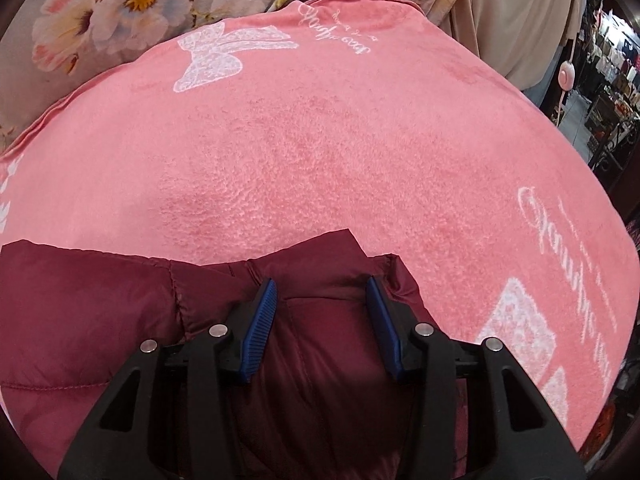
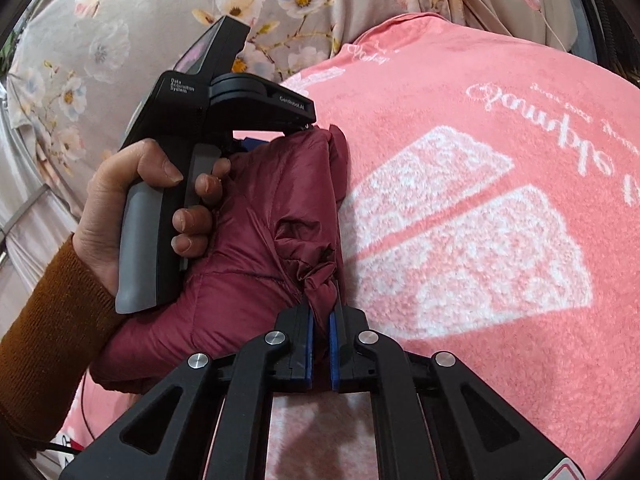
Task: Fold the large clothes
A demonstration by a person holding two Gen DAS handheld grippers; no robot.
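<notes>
Here the right claw (image 2: 321,320) pinches a bunched edge of the maroon jacket (image 2: 248,232) on the pink blanket (image 2: 500,320), while the left claw (image 1: 321,300) is spread above it.

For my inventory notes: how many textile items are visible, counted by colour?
Maroon puffer jacket: 1
Pink fleece blanket: 1
Floral grey fabric: 1
Plain beige fabric: 1
Total: 4

Maroon jacket (image 1: 120,312) on pink blanket (image 1: 320,160)
</notes>
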